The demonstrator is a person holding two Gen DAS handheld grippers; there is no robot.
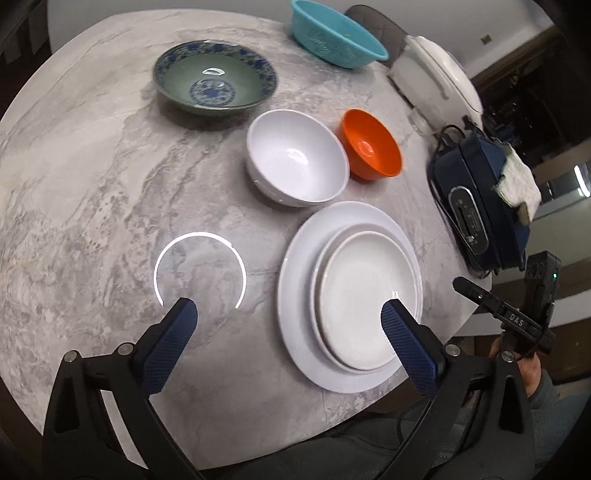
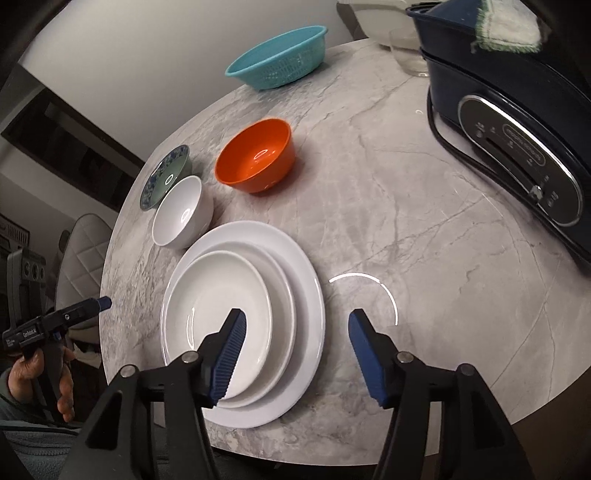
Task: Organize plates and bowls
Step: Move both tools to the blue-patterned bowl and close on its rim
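Observation:
Three white plates lie stacked near the table's front edge, the smallest plate [image 1: 364, 299] [image 2: 218, 314] on top of the large bottom plate [image 1: 295, 280] [image 2: 295, 258]. Behind the stack stand a white bowl [image 1: 295, 158] [image 2: 181, 212], an orange bowl [image 1: 371, 144] [image 2: 256, 155] and a green bowl with blue pattern [image 1: 216, 77] [image 2: 166, 173]. My left gripper [image 1: 288, 314] is open above the table, its right finger over the stack's edge, nothing between its fingers. My right gripper [image 2: 295, 325] is open over the stack's right side, holding nothing.
A teal basket [image 1: 336, 33] [image 2: 279, 57] sits at the back. A dark blue appliance [image 1: 476, 192] [image 2: 517, 122] with a cloth on top stands at the right, a white lidded appliance [image 1: 439, 74] behind it. The marble table [image 1: 92, 184] [image 2: 406, 221] is round.

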